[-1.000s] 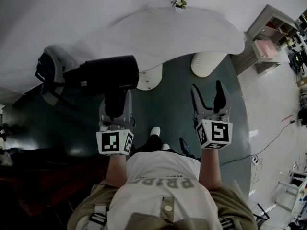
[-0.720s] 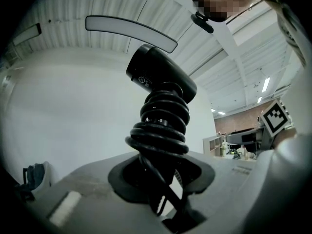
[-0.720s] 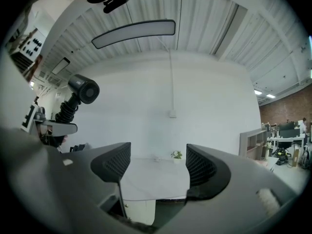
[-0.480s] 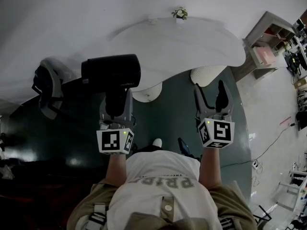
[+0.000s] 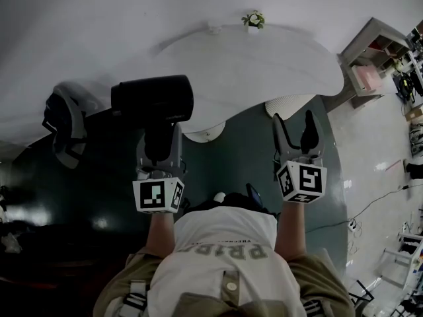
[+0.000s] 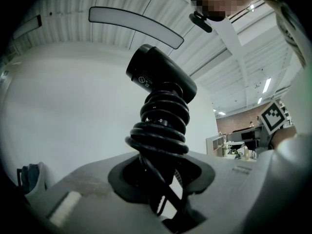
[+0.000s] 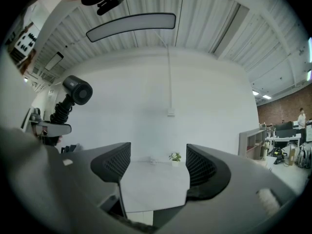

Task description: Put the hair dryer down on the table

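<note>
Against the wall (image 5: 99, 18), a white table (image 5: 264, 65) bears a plant (image 5: 253, 20); left fingers (image 5: 177, 145) clamp the hair dryer (image 5: 152, 99), right fingers (image 5: 281, 137) apart.

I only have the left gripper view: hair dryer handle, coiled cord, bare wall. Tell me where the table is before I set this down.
Observer: In the head view the white table lies ahead and to the right. The hair dryer overlaps its near left end there, but I cannot tell how high above it.
Operator: Report the right gripper.
Observer: The right gripper is open and empty; only the table top shows between its jaws.
Operator: Name what stands on the table.
Observer: A small potted plant stands at its far edge.
</note>
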`<state>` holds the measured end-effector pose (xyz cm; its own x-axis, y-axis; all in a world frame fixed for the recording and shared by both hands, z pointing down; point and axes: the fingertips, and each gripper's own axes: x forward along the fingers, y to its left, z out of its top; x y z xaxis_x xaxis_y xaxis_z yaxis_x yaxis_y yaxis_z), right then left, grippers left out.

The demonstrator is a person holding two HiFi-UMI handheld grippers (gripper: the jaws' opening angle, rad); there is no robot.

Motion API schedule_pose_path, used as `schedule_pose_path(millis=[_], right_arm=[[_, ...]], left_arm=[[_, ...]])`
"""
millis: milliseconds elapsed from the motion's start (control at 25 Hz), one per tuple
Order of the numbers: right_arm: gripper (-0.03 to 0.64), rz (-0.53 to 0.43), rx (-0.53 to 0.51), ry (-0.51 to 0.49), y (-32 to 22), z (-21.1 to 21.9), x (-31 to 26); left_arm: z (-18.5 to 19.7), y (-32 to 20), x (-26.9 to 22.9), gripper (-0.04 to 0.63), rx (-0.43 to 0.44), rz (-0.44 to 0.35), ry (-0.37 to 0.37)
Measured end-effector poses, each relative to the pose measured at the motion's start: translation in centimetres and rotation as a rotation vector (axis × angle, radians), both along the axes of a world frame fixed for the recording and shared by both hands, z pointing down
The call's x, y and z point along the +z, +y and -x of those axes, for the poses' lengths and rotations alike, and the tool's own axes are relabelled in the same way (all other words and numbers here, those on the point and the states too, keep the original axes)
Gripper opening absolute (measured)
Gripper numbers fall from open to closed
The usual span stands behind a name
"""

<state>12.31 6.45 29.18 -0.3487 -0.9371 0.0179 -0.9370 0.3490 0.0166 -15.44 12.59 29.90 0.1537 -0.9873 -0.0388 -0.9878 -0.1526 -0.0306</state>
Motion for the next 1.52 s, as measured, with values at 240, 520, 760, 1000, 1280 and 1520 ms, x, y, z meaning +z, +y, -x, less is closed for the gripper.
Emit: schedule_pose_path(millis=[240, 520, 760, 1000, 1280, 1520], right_arm=[[0.344, 0.017, 0.017, 0.011, -0.7, -0.1, 0.4], [0.344, 0.048, 0.024, -0.005, -3.9, -1.0, 1.5], [0.344, 0.033, 0.017, -0.004, -6.4, -1.9, 1.1], [0.344, -0.008, -0.007, -0.007, -7.4, -1.2, 0.9], [0.344, 0.007, -0.041, 0.012, -15.1, -3.6, -0.2], [0.344, -0.009, -0.079, 0.014, -19.8, -4.1, -1.2]], left_arm=[[0.2, -0.6, 0.8, 0.138, 0.005, 0.024, 0.014], [0.1, -3.2, 1.5, 0.138, -0.013, 0.055, -0.002], [-0.6, -5.4, 2.2, 0.138, -0.018, 0.061, 0.007], [-0.3, -6.0, 2.1, 0.138, -0.029, 0.023, 0.006], [-3.4, -12.6, 0.4, 0.138, -0.046, 0.037, -0.017], [-4.3, -16.6, 0.5, 0.138, -0.064, 0.059, -0.013]])
